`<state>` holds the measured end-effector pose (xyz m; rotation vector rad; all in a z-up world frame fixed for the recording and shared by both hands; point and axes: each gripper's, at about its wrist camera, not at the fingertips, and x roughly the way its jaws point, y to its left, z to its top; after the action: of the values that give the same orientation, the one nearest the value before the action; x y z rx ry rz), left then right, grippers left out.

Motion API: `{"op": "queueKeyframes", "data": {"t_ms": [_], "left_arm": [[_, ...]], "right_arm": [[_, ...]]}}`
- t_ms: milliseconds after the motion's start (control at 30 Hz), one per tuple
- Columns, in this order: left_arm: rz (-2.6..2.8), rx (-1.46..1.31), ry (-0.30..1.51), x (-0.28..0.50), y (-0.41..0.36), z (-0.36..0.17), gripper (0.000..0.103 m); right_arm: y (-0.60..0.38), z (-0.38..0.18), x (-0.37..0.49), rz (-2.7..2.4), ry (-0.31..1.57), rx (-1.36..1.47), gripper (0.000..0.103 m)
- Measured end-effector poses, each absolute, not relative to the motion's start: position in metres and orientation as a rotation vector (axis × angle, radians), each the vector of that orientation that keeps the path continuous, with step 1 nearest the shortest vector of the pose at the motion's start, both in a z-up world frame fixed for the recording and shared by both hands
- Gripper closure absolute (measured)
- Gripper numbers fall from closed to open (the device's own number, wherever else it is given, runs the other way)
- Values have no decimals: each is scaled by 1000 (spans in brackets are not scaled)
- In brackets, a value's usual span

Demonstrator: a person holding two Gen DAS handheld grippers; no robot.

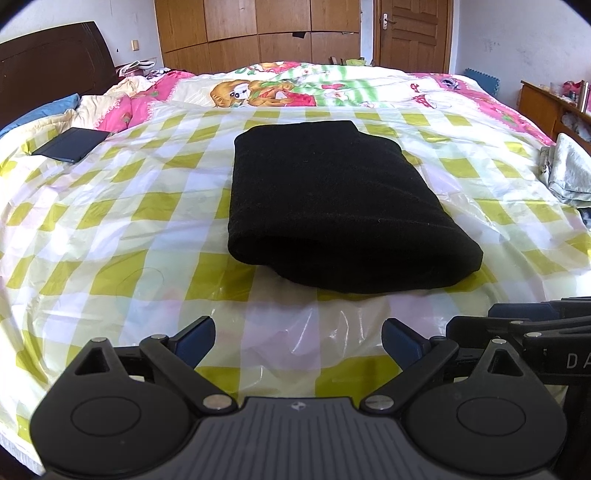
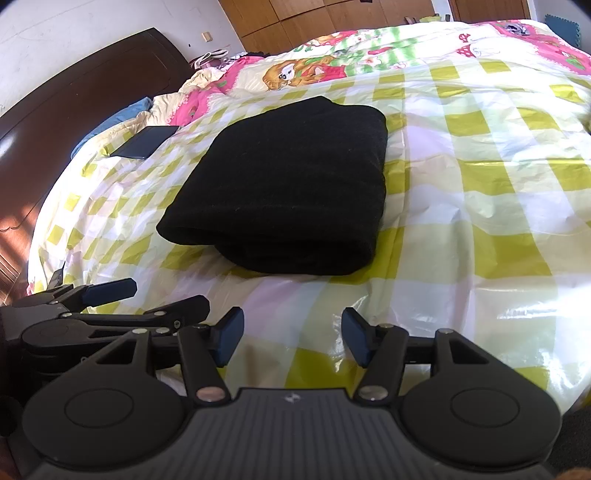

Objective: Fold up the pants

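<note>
The black pants (image 1: 332, 199) lie folded in a thick rectangle on the checked yellow-and-white plastic sheet (image 1: 122, 221) that covers the bed. They also show in the right wrist view (image 2: 288, 184). My left gripper (image 1: 298, 339) is open and empty, just short of the pants' near edge. My right gripper (image 2: 291, 338) is open and empty, also near the front of the sheet, apart from the pants. The left gripper (image 2: 110, 291) shows at the left of the right wrist view, and the right gripper (image 1: 535, 332) at the right of the left wrist view.
A dark tablet case (image 1: 70, 144) lies at the left near the pillows (image 1: 40, 110). Grey clothing (image 1: 569, 173) is heaped at the bed's right edge. A dark headboard (image 2: 74, 92) stands at the left, wardrobes (image 1: 258, 33) and a door (image 1: 413, 33) beyond.
</note>
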<state>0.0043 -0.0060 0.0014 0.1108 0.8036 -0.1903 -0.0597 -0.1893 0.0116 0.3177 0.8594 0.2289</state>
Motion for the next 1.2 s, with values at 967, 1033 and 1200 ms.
{"op": "queueKeyframes", "data": {"t_ms": [967,1033,1200], "left_arm": [[-114,85,923,0,-2,0,0],[-112,85,921,0,-2,0,0],[-110,83,916,0,-2,0,0]], "right_arm": [[-187,11,-61,235,874,284,42],[-187,11,-61,234,875,282,41],[-186,11,-61,234,876,280,41]]}}
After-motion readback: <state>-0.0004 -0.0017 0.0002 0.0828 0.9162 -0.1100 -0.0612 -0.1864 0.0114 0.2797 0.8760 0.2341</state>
